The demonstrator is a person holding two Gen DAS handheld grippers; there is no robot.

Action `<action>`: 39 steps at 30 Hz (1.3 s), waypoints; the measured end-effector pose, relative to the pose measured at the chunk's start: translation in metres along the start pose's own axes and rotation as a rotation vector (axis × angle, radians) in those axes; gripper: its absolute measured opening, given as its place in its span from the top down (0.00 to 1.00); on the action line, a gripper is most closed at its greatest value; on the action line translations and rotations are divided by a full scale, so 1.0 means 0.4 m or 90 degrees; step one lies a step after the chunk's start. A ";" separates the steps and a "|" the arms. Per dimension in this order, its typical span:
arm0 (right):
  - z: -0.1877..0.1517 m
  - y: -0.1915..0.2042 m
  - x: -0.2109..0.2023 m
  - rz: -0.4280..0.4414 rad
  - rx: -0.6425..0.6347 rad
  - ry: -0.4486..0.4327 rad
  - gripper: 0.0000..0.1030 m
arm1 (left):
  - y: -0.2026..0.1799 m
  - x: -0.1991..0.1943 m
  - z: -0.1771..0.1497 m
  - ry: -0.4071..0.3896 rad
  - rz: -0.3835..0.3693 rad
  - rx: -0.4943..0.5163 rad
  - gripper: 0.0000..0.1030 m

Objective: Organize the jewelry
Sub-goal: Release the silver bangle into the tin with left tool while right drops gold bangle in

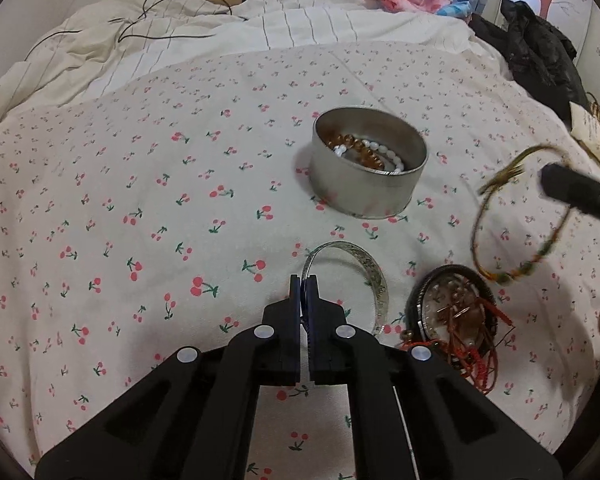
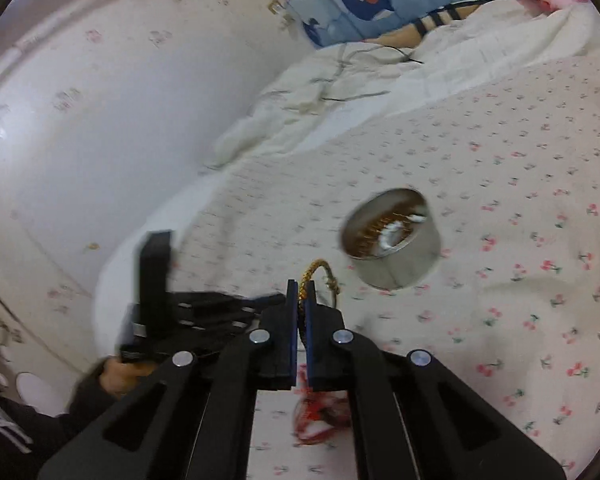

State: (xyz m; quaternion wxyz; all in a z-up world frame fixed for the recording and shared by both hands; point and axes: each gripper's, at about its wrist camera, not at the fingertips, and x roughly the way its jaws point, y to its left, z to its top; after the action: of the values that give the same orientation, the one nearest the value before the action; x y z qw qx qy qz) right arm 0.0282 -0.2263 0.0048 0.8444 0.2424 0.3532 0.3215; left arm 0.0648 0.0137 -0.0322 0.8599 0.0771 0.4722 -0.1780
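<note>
A round metal tin (image 1: 368, 160) stands on the cherry-print bed sheet and holds amber and white bead bracelets (image 1: 366, 152). My left gripper (image 1: 304, 280) is shut on a silver bangle (image 1: 364, 276) that rests low over the sheet. My right gripper (image 2: 301, 284) is shut on a thin gold-brown cord bracelet (image 2: 327, 276) and holds it in the air; in the left wrist view the bracelet (image 1: 516, 232) hangs from the right gripper's tip (image 1: 572, 188), right of the tin. The tin also shows in the right wrist view (image 2: 394, 244).
A pile with a watch and red cord jewelry (image 1: 456, 316) lies on the sheet right of the bangle. A rumpled striped duvet (image 1: 180, 32) and pillows lie at the bed's head. Black clothing (image 1: 540, 48) sits at the right edge. A wall is on the left (image 2: 100, 120).
</note>
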 end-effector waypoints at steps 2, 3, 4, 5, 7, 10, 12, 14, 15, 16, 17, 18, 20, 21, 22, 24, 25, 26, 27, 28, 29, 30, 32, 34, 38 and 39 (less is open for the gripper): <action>0.001 -0.012 -0.007 -0.007 0.007 -0.001 0.96 | -0.001 -0.008 0.003 -0.005 -0.009 -0.002 0.98; 0.002 -0.014 -0.009 -0.005 0.009 -0.004 0.96 | -0.004 -0.012 0.004 -0.009 -0.013 -0.001 0.98; 0.003 -0.015 -0.013 -0.002 0.010 -0.008 0.96 | -0.005 -0.016 0.005 -0.013 -0.015 -0.001 0.97; 0.006 -0.014 -0.012 -0.003 0.012 -0.010 0.96 | -0.007 -0.020 0.008 -0.017 -0.019 -0.001 0.97; 0.008 -0.018 -0.009 -0.009 0.016 -0.012 0.96 | -0.011 -0.029 0.016 -0.025 -0.029 -0.002 0.97; 0.012 -0.032 -0.005 -0.019 0.036 -0.016 0.96 | -0.026 -0.049 0.034 -0.041 -0.041 0.001 0.97; 0.017 -0.037 -0.004 -0.022 0.041 -0.021 0.96 | -0.041 -0.064 0.052 -0.056 -0.041 0.012 0.97; 0.023 -0.042 -0.007 -0.021 0.048 -0.030 0.96 | -0.053 -0.071 0.070 -0.065 -0.049 0.014 0.97; 0.025 -0.042 -0.010 -0.019 0.049 -0.035 0.96 | -0.059 -0.071 0.086 -0.070 -0.050 0.015 0.97; 0.028 -0.042 -0.014 -0.018 0.050 -0.042 0.96 | -0.062 -0.070 0.099 -0.074 -0.051 0.016 0.97; 0.033 -0.042 -0.017 -0.018 0.051 -0.048 0.96 | -0.064 -0.068 0.113 -0.077 -0.054 0.015 0.97; 0.036 -0.041 -0.020 -0.017 0.051 -0.052 0.96 | -0.065 -0.064 0.129 -0.080 -0.062 0.010 0.97; 0.042 -0.044 -0.025 -0.016 0.053 -0.061 0.96 | -0.065 -0.048 0.159 -0.085 -0.072 0.002 0.97; 0.043 -0.045 -0.026 -0.016 0.054 -0.062 0.96 | -0.065 -0.040 0.169 -0.085 -0.079 -0.002 0.97; 0.043 -0.046 -0.027 -0.017 0.055 -0.063 0.96 | -0.063 -0.031 0.181 -0.086 -0.088 -0.009 0.97; 0.043 -0.049 -0.027 -0.015 0.060 -0.064 0.96 | -0.065 -0.008 0.208 -0.085 -0.094 -0.019 0.97; 0.043 -0.049 -0.027 -0.014 0.061 -0.065 0.96 | -0.066 0.004 0.223 -0.084 -0.105 -0.025 0.97; 0.043 -0.050 -0.027 -0.014 0.062 -0.065 0.96 | -0.068 0.015 0.232 -0.079 -0.108 -0.029 0.97; 0.042 -0.050 -0.027 -0.014 0.063 -0.066 0.96 | -0.071 0.027 0.244 -0.079 -0.104 -0.032 0.97; 0.042 -0.050 -0.027 -0.012 0.064 -0.067 0.96 | -0.074 0.039 0.254 -0.080 -0.102 -0.033 0.97; 0.042 -0.051 -0.027 -0.009 0.065 -0.067 0.96 | -0.074 0.050 0.263 -0.080 -0.101 -0.037 0.97; 0.042 -0.051 -0.027 -0.009 0.065 -0.067 0.96 | -0.073 0.065 0.272 -0.074 -0.099 -0.043 0.97; 0.042 -0.050 -0.027 -0.006 0.065 -0.067 0.96 | -0.069 0.091 0.280 -0.066 -0.095 -0.049 0.96; 0.042 -0.049 -0.027 -0.004 0.065 -0.067 0.96 | -0.061 0.127 0.286 -0.045 -0.078 -0.058 0.96; 0.043 -0.047 -0.024 -0.005 0.063 -0.067 0.96 | -0.062 0.170 0.287 0.004 -0.063 -0.041 0.91; 0.043 -0.047 -0.023 -0.007 0.064 -0.067 0.96 | -0.063 0.171 0.284 0.009 -0.060 -0.034 0.77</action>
State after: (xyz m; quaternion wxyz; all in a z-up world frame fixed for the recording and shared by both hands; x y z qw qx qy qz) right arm 0.0431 -0.2489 0.0079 0.8504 0.2990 0.3250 0.2859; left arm 0.1779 -0.0599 -0.0271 0.8489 0.0330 0.4858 -0.2054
